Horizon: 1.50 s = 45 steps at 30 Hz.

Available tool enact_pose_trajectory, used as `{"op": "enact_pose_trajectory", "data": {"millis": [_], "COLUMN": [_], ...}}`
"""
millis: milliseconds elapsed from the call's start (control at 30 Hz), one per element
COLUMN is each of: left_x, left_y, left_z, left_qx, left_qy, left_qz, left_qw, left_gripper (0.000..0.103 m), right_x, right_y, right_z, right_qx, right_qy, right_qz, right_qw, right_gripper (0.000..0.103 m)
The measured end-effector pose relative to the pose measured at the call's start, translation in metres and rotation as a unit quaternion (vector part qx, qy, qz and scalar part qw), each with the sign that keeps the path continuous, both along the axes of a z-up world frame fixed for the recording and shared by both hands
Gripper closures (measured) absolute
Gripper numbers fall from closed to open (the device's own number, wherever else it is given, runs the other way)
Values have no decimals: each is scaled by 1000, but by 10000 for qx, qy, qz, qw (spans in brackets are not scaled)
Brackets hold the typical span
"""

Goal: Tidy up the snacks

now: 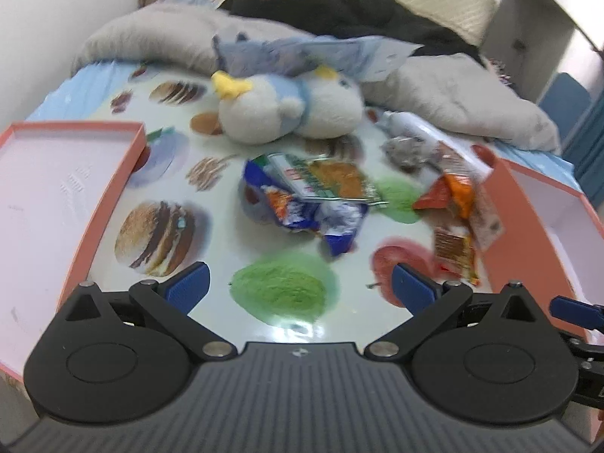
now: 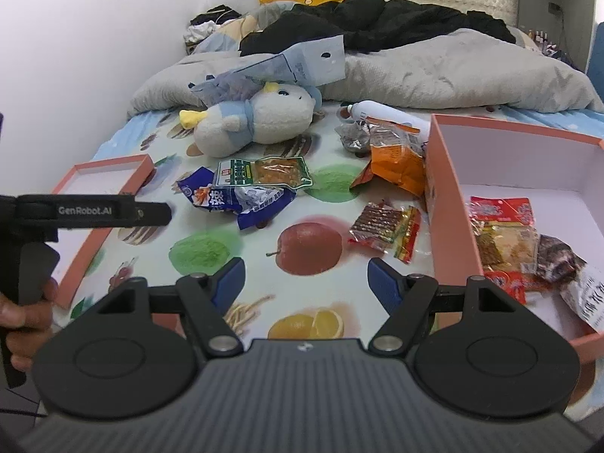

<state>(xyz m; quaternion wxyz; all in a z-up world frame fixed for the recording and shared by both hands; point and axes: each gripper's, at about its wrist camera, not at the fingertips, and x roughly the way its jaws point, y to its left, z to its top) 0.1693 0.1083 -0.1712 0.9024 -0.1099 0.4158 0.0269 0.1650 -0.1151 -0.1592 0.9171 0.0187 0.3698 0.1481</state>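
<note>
1. Left gripper – jaws wide, nothing between them; hovers over the fruit-print bedsheet.
2. Right gripper – jaws wide, empty, above the printed apple.
3. Pink box, on the right, open: holds several snack packets.
4. Pink lid, on the left, empty.
5. Loose snacks on the sheet between box and lid: blue packet with a green-labelled packet lying on it; orange bag against the box wall; striped red packet just beside the box.
6. Plush toy and white bottle farther back.
</note>
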Motion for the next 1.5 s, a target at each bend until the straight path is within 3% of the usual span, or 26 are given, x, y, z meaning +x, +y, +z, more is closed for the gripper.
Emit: {"op": "enact_pose_trajectory", "data": {"millis": [100, 333, 833, 1167, 1333, 1500], "left_x": [15, 46, 107, 133, 140, 146], "left_y": [7, 23, 4, -19, -23, -33], "left_z": [-11, -35, -76, -87, -92, -98], "left_qx": [100, -82, -839, -328, -162, 124], "left_qy": [100, 208, 80, 98, 70, 117], "left_qz": [123, 156, -54, 50, 171, 87], "left_qw": [9998, 9996, 9964, 9994, 9997, 9998], "left_gripper": [0, 0, 1, 1, 1, 1], "right_x": [18, 65, 121, 138, 141, 146], "right_y": [4, 14, 19, 10, 14, 10], "right_z": [-6, -27, -78, -93, -98, -104], "right_qx": [-36, -227, -804, -866, -1238, -1127], "right_qy": [54, 192, 541, 612, 493, 653], "right_qz": [24, 5, -522, -910, -788, -883], "right_qw": [10000, 9996, 9939, 9902, 9879, 9875], "right_gripper": [30, 30, 30, 30, 30, 30]}}
